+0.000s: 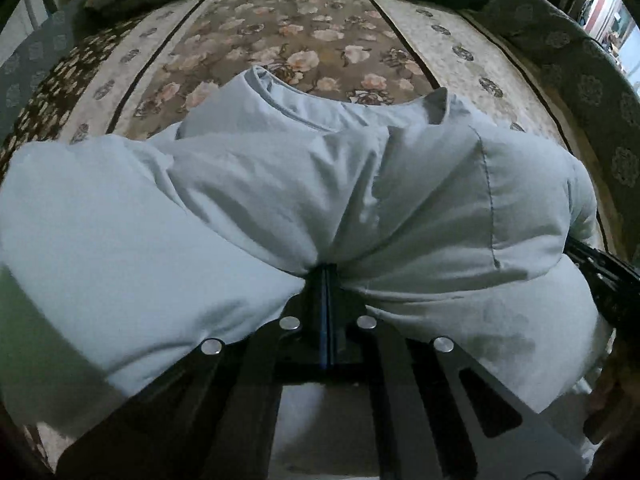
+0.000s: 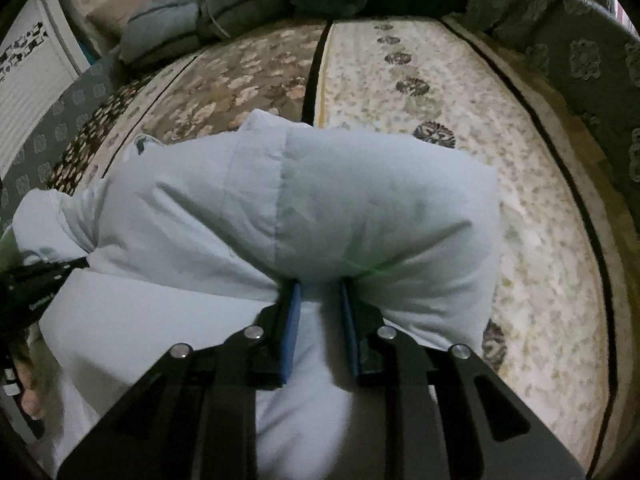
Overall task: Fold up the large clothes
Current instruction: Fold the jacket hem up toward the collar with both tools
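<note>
We are gripping a pale blue padded garment point(image 1: 280, 184) with both claws over a floral-patterned bedspread point(image 1: 304, 36); the left gripper point(image 1: 328, 276) is pinching fully closed on a gathered fold of the cloth, its blue pads meeting with only a thin layer pressed between them, creases radiating outward from the pinch; the right gripper point(image 2: 320, 292) is standing narrowly apart, its blue pads point(image 2: 294, 320) squeezing a thicker bunch of the same garment point(image 2: 360, 208); the garment is lying puffed across the bedspread point(image 2: 440, 92), its neckline pointing away from us in the left view; grey pillows point(image 2: 192, 16) are sitting at the far edge; fingers point(image 2: 30, 396) are showing at the right view's lower left edge.
</note>
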The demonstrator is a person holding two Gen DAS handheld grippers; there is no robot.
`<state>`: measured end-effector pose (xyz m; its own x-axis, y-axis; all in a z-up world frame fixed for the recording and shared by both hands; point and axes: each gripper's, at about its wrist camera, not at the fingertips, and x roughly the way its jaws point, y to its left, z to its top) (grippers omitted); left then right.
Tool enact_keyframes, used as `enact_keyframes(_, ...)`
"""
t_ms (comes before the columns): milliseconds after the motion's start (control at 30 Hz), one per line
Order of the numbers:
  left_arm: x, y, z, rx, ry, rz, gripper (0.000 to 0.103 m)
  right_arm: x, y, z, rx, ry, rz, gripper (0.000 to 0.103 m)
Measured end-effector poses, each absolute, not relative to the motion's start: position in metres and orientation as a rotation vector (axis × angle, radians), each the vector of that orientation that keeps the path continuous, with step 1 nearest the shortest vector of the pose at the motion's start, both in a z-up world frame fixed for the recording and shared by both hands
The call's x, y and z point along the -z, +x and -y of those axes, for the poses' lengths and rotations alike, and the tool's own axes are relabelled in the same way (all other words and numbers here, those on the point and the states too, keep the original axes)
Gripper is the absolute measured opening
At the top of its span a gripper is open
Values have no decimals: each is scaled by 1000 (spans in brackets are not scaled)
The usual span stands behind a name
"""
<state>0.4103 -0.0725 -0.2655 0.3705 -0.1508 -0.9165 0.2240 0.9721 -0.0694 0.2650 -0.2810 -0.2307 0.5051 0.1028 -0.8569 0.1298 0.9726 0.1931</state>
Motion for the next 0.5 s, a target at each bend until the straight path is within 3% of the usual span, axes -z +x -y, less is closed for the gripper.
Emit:
enact_keyframes(300,275,427,73,247,23,-1207,2,232,275,281,26,255,-1057,19)
enact_keyframes(367,263,419,70,244,14,-1213,2,220,266,281,4,273,-1029,24)
enact_keyframes(500,223,398,53,212,49,-1149,2,181,246,271,-64,266,-924,24)
